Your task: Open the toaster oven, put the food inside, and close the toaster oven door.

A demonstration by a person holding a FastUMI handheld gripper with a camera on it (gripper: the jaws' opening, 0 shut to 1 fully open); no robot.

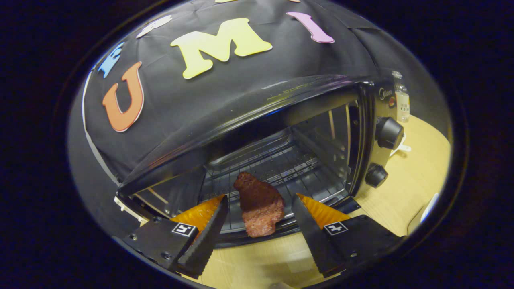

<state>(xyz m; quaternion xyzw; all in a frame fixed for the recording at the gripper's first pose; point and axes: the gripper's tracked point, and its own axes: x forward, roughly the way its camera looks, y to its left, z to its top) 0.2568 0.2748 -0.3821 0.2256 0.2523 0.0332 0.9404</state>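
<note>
Steak (259,202) lies on the toaster oven (281,132) rack between the spread-apart hand-held gripper (260,197) fingers.

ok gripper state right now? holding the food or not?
Gripper: open, jaws spread apart, holding nothing. The meat piece lies between them on the toaster oven rack, untouched by either.

My gripper (259,204) hangs with fingers spread just before the open toaster oven (281,132) on the table (405,188). The food (259,206) lies between them on the rack's (277,164) near edge. Two knobs (388,133) sit right; a bottle (400,98) stands far right.
</note>
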